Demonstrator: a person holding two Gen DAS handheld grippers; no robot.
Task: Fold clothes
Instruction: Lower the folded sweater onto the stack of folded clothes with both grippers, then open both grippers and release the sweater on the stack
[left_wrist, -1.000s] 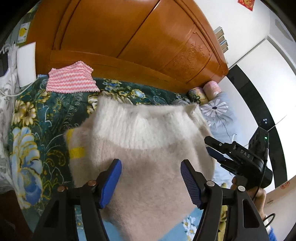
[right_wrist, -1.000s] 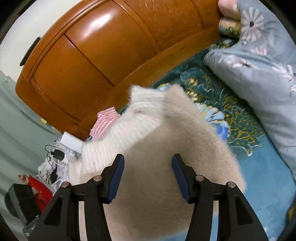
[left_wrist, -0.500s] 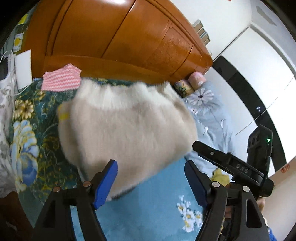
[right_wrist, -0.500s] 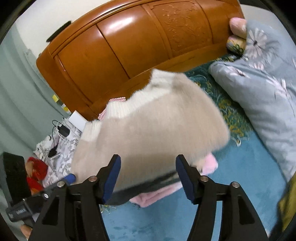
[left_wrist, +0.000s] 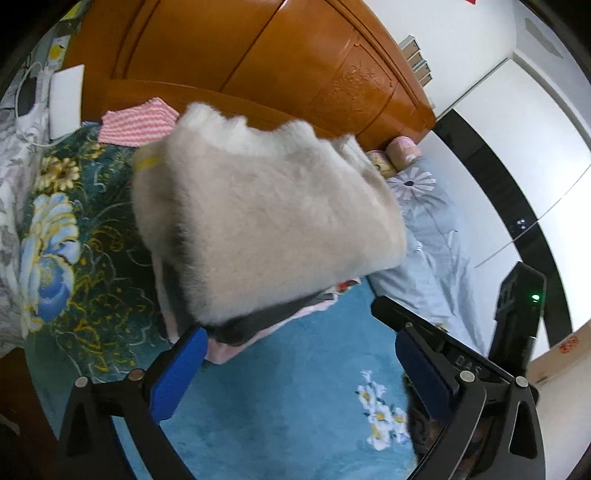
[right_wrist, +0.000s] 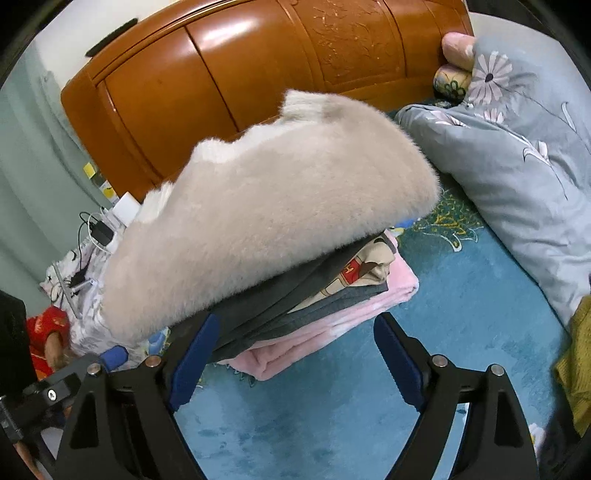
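Landmark: a stack of folded clothes (right_wrist: 325, 306) (grey, printed cream and pink layers) is seen on the blue floral bedspread (right_wrist: 461, 332), in front of the orange wooden headboard (right_wrist: 258, 74).
Task's thing: a folded, fluffy beige knitted sweater (right_wrist: 266, 218) is laid on top of the stack, overhanging its near and left edges.
Left claw (left_wrist: 295, 373): it is spread wide, nothing is held, and it is placed just before the stack's near corner.
Right claw (right_wrist: 295, 365): it is spread too and empty; one blue pad is seen close under the sweater's overhang.
Risk: the sweater could be tipped off or unfolded, since much of it is judged unsupported; it could be caught by a pad on withdrawal.
Change from earlier: a second ago the sweater was seen close between the fingers; now it is set down and both claws are drawn back from the stack.
Beside the stack: a grey flowered pillow (right_wrist: 517, 166) lies to the right.
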